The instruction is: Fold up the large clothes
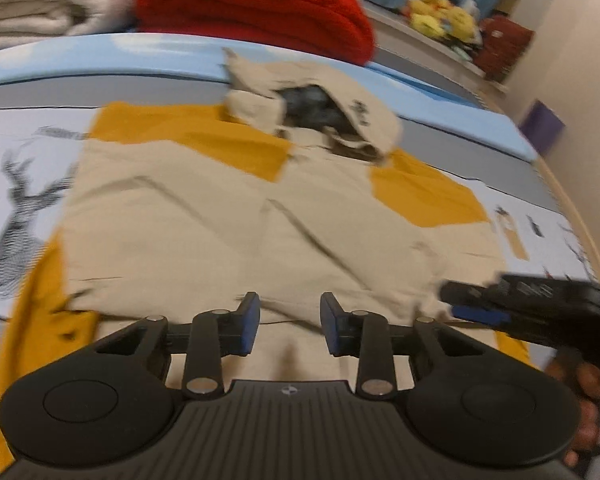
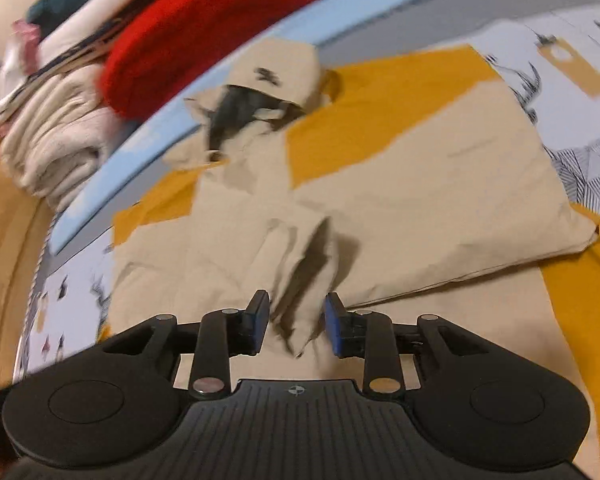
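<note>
A large beige hooded garment (image 1: 220,220) (image 2: 420,184) lies spread on a mustard-yellow cloth (image 1: 188,136) (image 2: 380,96). Its hood (image 1: 312,96) (image 2: 268,76) is at the far end and shows a dark lining. My left gripper (image 1: 290,308) hovers over the garment's near edge with its jaws apart and nothing pinched between them. My right gripper (image 2: 298,308) also has its jaws apart; a rumpled fold of beige fabric (image 2: 304,264) rises between the blue pads without being pressed. In the left wrist view the right gripper (image 1: 472,308) sits at the garment's right edge, held by a hand (image 1: 592,380).
The cloth lies on a pale bed cover with a deer print (image 1: 16,208). Behind it are a folded red blanket (image 1: 252,4) (image 2: 204,28) and a stack of cream knitwear (image 1: 40,0) (image 2: 56,140). Yellow plush toys (image 1: 440,16) sit on a far shelf. A wall closes the right side.
</note>
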The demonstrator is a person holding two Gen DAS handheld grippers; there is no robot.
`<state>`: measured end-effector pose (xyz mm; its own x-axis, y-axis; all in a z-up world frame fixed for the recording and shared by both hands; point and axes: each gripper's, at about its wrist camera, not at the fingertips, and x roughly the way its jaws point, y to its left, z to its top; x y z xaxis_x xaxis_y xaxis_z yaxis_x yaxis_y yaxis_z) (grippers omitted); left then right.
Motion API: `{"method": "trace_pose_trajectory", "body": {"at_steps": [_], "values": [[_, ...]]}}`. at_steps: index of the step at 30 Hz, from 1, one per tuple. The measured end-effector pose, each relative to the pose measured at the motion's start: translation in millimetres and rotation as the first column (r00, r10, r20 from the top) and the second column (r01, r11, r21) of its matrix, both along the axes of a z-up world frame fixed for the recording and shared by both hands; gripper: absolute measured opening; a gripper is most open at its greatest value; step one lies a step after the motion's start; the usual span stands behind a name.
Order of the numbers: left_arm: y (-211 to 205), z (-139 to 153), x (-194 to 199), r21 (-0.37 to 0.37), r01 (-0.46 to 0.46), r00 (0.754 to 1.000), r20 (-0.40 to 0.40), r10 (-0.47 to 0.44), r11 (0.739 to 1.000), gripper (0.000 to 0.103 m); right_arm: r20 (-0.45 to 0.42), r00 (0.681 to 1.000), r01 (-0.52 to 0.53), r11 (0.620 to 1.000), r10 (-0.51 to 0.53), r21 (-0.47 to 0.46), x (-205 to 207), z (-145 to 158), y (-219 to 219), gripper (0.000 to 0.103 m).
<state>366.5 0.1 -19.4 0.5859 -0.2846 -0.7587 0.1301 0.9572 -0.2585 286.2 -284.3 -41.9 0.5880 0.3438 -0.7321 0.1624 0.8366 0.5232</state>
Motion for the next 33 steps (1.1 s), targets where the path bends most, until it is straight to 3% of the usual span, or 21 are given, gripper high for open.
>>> {"method": "trace_pose_trajectory", "body": {"at_steps": [4, 12, 14, 15, 16, 21, 24, 28, 30, 32, 33], "values": [[-19, -4, 4, -0.034, 0.069, 0.998, 0.0, -0.069, 0.997, 0.036, -0.027, 0.997, 0.074, 0.997, -0.074, 0.004, 9, -8, -7, 0.046], [-40, -13, 7, -0.047, 0.137, 0.99, -0.023, -0.138, 0.989, 0.037, -0.022, 0.998, 0.059, 0.998, -0.059, 0.033, 31, -17, -2, 0.045], [-43, -13, 7, -0.052, 0.142, 0.989, -0.026, -0.144, 0.988, 0.038, -0.018, 0.998, 0.053, 0.998, -0.052, 0.046, 35, -20, 0, 0.028], [-43, -14, 8, -0.052, 0.144, 0.989, -0.026, -0.146, 0.988, 0.039, -0.012, 0.999, 0.043, 0.998, -0.042, 0.048, 37, -19, 3, 0.008], [-43, -14, 8, -0.051, 0.145, 0.989, -0.026, -0.146, 0.988, 0.04, 0.005, 1.0, 0.025, 0.999, -0.025, 0.039, 37, -18, 6, 0.0], [-38, -7, 10, -0.049, 0.133, 0.991, -0.001, -0.133, 0.99, 0.071, 0.153, 0.984, -0.099, 0.992, 0.086, 0.082, 32, 7, 26, 0.0], [-38, -1, 8, -0.061, 0.148, 0.989, 0.034, -0.147, 0.987, 0.073, 0.253, 0.956, -0.193, 0.967, 0.148, 0.163, 28, 22, 37, 0.0], [-39, -2, 8, -0.034, 0.142, 0.99, 0.03, -0.141, 0.989, 0.073, 0.328, 0.927, -0.255, 0.947, 0.182, 0.195, 26, 35, 46, 0.0], [-36, -5, 10, -0.023, 0.118, 0.993, 0.013, -0.118, 0.993, 0.073, 0.34, 0.926, -0.236, 0.954, 0.163, 0.184, 25, 40, 43, 0.001], [-32, -7, 12, -0.021, 0.106, 0.994, 0.006, -0.106, 0.994, 0.073, 0.329, 0.938, -0.154, 0.981, 0.11, 0.114, 25, 42, 37, 0.004], [-31, -7, 12, -0.019, 0.105, 0.994, 0.006, -0.105, 0.994, 0.073, 0.309, 0.948, -0.103, 0.993, 0.078, 0.063, 27, 40, 33, 0.015]]}}
